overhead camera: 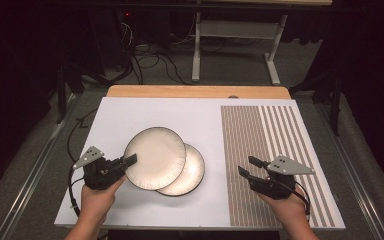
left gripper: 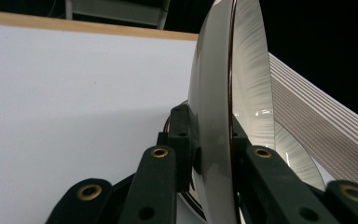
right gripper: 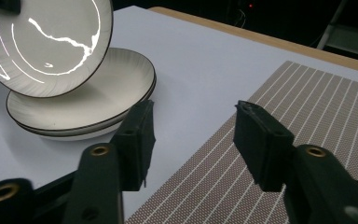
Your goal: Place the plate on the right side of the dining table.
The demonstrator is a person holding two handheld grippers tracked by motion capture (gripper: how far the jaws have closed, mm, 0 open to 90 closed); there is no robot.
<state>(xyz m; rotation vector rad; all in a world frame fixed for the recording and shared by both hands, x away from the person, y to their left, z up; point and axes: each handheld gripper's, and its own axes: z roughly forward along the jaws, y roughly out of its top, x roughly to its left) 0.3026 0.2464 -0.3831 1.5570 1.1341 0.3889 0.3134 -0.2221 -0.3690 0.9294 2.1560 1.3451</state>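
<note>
left gripper (overhead camera: 130, 160): clamped on round cream dark-rimmed ceramic plate's (overhead camera: 155, 157) rim, tilted, likely to be lifted off stack (overhead camera: 194, 172)
right gripper (overhead camera: 246, 167): half open, nothing between the jaws

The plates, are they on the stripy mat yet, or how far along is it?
Not yet. The left gripper has pinched the top plate by its rim and tilted it up off the stack. The right gripper is open and holds nothing, above the striped mat, which has no plate on it.
</note>
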